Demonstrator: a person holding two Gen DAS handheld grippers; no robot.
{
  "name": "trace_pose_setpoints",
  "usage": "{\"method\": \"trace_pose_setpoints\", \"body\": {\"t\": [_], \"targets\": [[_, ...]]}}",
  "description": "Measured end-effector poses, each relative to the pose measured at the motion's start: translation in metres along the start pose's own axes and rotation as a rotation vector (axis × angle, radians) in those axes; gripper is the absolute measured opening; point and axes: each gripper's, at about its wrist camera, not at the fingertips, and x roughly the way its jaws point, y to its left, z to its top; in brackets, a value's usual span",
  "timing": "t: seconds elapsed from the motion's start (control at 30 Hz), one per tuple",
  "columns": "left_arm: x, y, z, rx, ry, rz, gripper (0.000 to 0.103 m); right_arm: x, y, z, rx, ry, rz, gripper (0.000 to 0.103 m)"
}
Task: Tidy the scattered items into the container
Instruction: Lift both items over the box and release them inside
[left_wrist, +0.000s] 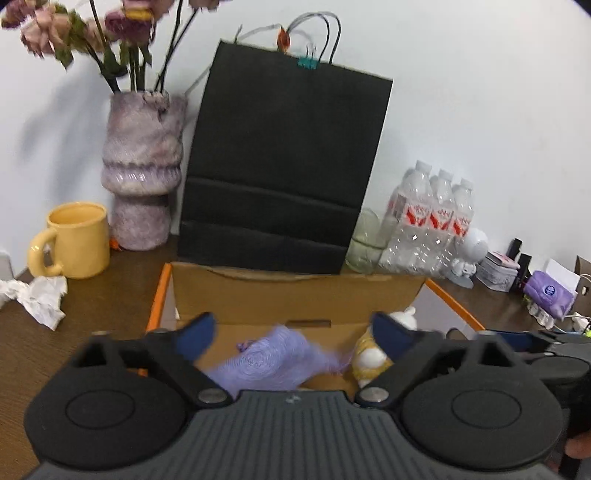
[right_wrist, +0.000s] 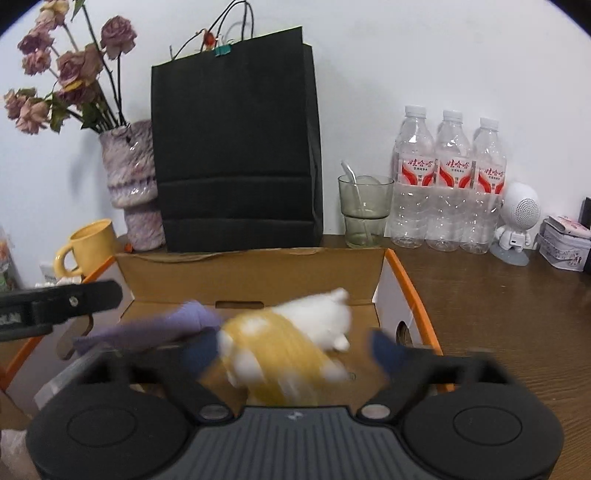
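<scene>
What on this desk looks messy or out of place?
Crumpled white paper lies loose on the table by the yellow mug, not in the cardboard box. The flowers in the vase look dried and drooping. A purple cloth and a yellow-and-white plush toy are blurred in the box.

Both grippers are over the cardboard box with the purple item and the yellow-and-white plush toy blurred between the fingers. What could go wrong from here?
1. The yellow-and-white plush toy is blurred near the box's right wall; it might bounce off the orange rim.
2. The left gripper sits close beside the right gripper; they could collide when they pull out.
3. The purple soft packet lies between the left gripper's open fingers and may snag.
</scene>
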Motion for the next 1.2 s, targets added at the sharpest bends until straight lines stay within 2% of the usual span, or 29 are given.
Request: {"method": "trace_pose_setpoints", "body": {"t": [0.1, 0.17, 0.67, 0.93, 1.2], "targets": [[-0.011, -0.005, 0.004, 0.017, -0.030, 0.030, 0.103, -0.011, 0.005, 0.004, -0.030, 0.011, 0.005, 0.103], [-0.016, -0.007, 0.006, 0.016, -0.022, 0.050, 0.103, -0.015, 0.006, 0.006, -0.023, 0.034, 0.033, 0.103], [-0.029, -0.012, 0.005, 0.009, -0.008, 0.045, 0.103, -0.034, 0.009, 0.012, -0.034, 0.019, 0.041, 0.103], [-0.084, -0.018, 0.006, -0.005, -0.084, 0.004, 0.103, -0.084, 0.012, 0.012, -0.050, -0.058, 0.063, 0.103], [-0.151, -0.016, -0.018, 0.035, -0.147, 0.010, 0.103, -0.154, 0.008, -0.024, -0.113, -0.118, 0.054, 0.103]]}}
